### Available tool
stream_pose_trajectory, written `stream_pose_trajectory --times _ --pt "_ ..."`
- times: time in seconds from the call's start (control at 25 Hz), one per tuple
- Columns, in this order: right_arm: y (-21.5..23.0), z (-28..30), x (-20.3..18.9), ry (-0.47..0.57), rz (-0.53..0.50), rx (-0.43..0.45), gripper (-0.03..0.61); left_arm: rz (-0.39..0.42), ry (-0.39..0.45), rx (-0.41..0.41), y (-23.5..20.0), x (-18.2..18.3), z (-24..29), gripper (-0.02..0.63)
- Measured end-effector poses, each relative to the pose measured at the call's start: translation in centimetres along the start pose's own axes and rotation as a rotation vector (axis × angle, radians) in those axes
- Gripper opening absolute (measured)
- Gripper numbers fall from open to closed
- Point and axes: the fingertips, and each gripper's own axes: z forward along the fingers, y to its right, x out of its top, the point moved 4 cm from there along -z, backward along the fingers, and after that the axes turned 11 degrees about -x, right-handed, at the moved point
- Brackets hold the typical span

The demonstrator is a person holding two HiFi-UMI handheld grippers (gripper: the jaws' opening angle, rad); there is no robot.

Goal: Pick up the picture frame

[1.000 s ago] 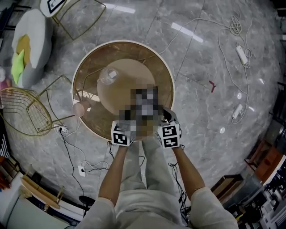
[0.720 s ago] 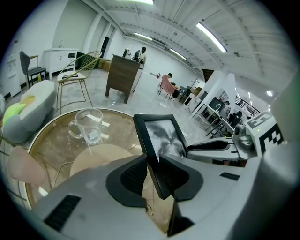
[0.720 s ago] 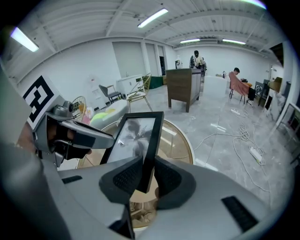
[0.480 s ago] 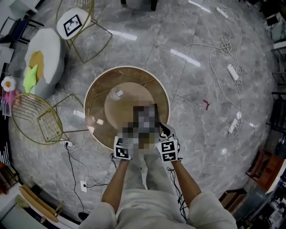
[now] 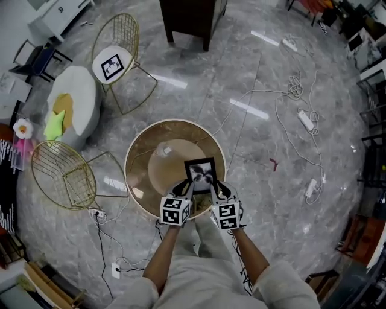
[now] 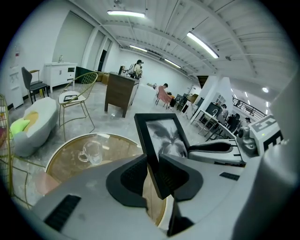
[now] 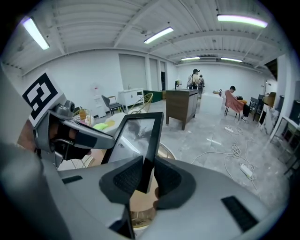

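Observation:
A black picture frame (image 5: 201, 174) with a grey print hangs in the air above the round glass table (image 5: 136, 193), held from both sides. My left gripper (image 5: 187, 184) is shut on the frame's left edge, and in the left gripper view the frame (image 6: 161, 136) stands clamped between the dark pads of the gripper (image 6: 151, 171). On the right edge my right gripper (image 5: 216, 185) is shut in the same way; the right gripper view shows the frame (image 7: 138, 136) rising out of that gripper (image 7: 146, 176). The frame touches nothing else.
A clear glass mug (image 5: 163, 151) stands on the table's inner disc. Two gold wire chairs (image 5: 63, 175) (image 5: 114, 60) and a white pouf (image 5: 72, 105) are to the left, a dark cabinet (image 5: 190, 18) at the top. Cables and power strips (image 5: 304, 121) lie on the marble floor to the right.
Both grippers have gone up together with the frame between them. The table has dropped away below and looks smaller, and more of the room has come into view.

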Motion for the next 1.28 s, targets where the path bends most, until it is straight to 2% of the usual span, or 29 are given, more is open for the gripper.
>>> stream_pose_trajectory --times 0.72,1.28 --pt "2.1 -5.5 13.4 0.286 -0.011 -0.101 0.075 0.151 0.207 0.029 4.2 13.7 -5.7 0.074" --pt "3.0 -9.0 20.8 0.472 -0.038 -0.146 0.075 0.274 0.329 0.019 6.7 21.4 -9.2 0.074"
